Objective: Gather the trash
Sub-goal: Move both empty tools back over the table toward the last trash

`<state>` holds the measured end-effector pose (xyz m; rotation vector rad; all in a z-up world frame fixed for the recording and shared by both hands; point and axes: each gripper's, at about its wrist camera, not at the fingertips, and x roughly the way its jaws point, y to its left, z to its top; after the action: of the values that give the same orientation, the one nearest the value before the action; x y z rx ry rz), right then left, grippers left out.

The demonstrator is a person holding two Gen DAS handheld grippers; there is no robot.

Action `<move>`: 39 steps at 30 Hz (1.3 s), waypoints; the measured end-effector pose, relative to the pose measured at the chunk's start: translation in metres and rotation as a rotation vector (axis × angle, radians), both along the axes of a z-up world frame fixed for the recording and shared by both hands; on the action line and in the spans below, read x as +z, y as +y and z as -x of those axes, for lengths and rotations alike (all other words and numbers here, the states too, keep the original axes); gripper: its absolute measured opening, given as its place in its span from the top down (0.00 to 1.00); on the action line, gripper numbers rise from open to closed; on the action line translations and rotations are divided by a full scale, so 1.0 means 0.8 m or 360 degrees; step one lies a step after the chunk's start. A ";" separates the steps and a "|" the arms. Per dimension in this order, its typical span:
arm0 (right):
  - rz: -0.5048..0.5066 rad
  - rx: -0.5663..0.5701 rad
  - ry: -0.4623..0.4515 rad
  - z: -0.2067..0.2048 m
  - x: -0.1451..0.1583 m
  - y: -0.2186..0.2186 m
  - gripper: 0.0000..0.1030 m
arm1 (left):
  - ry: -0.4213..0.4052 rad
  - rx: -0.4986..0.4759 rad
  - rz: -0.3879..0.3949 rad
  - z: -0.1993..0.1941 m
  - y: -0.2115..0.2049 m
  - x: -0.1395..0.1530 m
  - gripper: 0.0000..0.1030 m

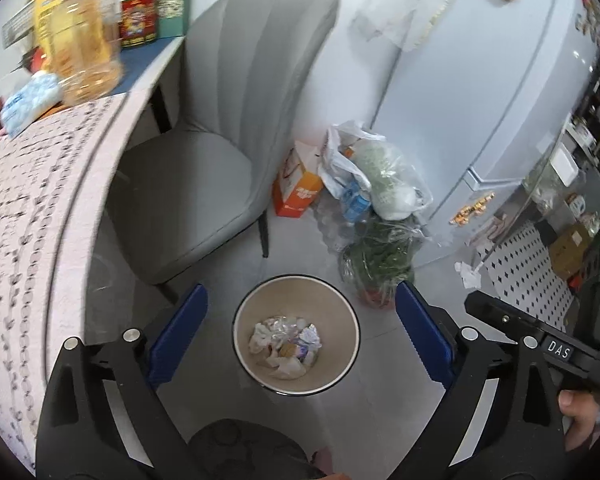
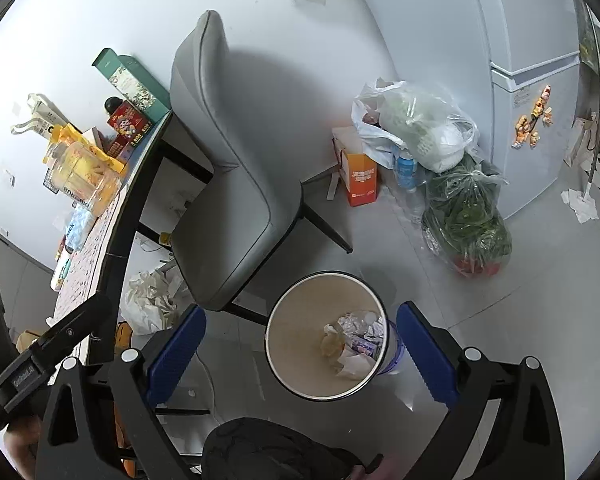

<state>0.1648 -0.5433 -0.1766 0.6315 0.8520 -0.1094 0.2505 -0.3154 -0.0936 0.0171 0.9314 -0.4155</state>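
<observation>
Both tongs hang over the floor with their blue pads spread wide and nothing between them. Left tongs [image 1: 298,338] point down at a round waste bin [image 1: 252,344] with a dark rim and a pale inner wall; in the left wrist view the bin sits in the gap between the two pads, below them on the floor and clear of both. Crumpled trash [image 1: 286,340], white paper and shiny wrappers, lies in a heap at the bottom of the bin. Right tongs [image 2: 300,350] hover over the same bin [image 2: 288,344], which in the right wrist view sits between the pads but nearer the right one, its rim overlapping that pad in the picture; the trash [image 2: 354,340] lies against the bin's right wall. Each camera catches the other tool at its edge, with a bit of the hand that holds it. Just behind the bin stands a grey padded chair [image 1: 220,120], drawn up to a surface [image 1: 24,216] with a patterned cloth, on which stand a clear plastic jar [image 1: 86,44] and some boxes. Beside the chair, on the floor by the white fridge [image 1: 480,80], are an orange carton [image 1: 300,192] and plastic bags [image 1: 380,172], one holding green leaves.
</observation>
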 end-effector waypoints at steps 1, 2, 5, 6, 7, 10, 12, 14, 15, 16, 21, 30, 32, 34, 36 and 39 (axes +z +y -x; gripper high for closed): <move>-0.0001 0.0007 -0.0004 0.000 0.001 0.004 0.08 | -0.0009 0.0013 0.0001 0.000 0.007 0.003 0.07; -0.0002 0.0017 -0.0006 -0.002 0.003 0.008 0.08 | -0.0022 0.0029 0.0002 0.002 0.016 0.007 0.06; 0.0003 0.0056 -0.0019 -0.005 0.010 0.026 0.08 | -0.0050 0.0078 0.0011 0.007 0.044 0.020 0.06; 0.0007 0.0065 -0.0025 -0.006 0.014 0.032 0.08 | -0.0058 0.0101 0.0018 0.009 0.057 0.025 0.06; 0.0010 0.0076 -0.0029 -0.007 0.017 0.038 0.08 | -0.0067 0.0122 0.0023 0.011 0.067 0.029 0.06; 0.0021 0.0126 -0.0056 -0.010 0.029 0.061 0.08 | -0.0093 0.0188 0.0046 0.017 0.097 0.041 0.06; 0.0031 0.0165 -0.0074 -0.012 0.037 0.075 0.08 | -0.0113 0.0240 0.0061 0.024 0.121 0.049 0.06; 0.0044 0.0213 -0.0090 -0.015 0.046 0.091 0.08 | -0.0132 0.0289 0.0076 0.030 0.141 0.055 0.06; 0.0055 0.0241 -0.0099 -0.016 0.050 0.101 0.08 | -0.0140 0.0306 0.0081 0.033 0.149 0.058 0.06; 0.0064 0.0264 -0.0108 -0.017 0.054 0.110 0.08 | -0.0152 0.0332 0.0087 0.037 0.161 0.061 0.06; 0.0097 0.0350 -0.0129 -0.022 0.070 0.153 0.08 | -0.0175 0.0430 0.0112 0.052 0.206 0.067 0.06; 0.0126 0.0484 -0.0153 -0.025 0.088 0.214 0.08 | -0.0185 0.0625 0.0165 0.083 0.279 0.069 0.06; 0.0129 0.0511 -0.0159 -0.024 0.091 0.226 0.08 | -0.0181 0.0656 0.0174 0.091 0.291 0.068 0.06; 0.0142 0.0549 -0.0165 -0.025 0.095 0.240 0.08 | -0.0180 0.0691 0.0185 0.101 0.306 0.065 0.06; 0.0158 0.0585 -0.0167 -0.026 0.098 0.254 0.08 | -0.0176 0.0726 0.0198 0.110 0.319 0.063 0.06; 0.0172 0.0630 -0.0163 -0.027 0.099 0.276 0.08 | -0.0173 0.0772 0.0208 0.122 0.340 0.058 0.06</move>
<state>0.1865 -0.3228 -0.0973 0.3554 0.8510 0.2322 0.1529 -0.0436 -0.0468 -0.2978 0.7680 -0.0232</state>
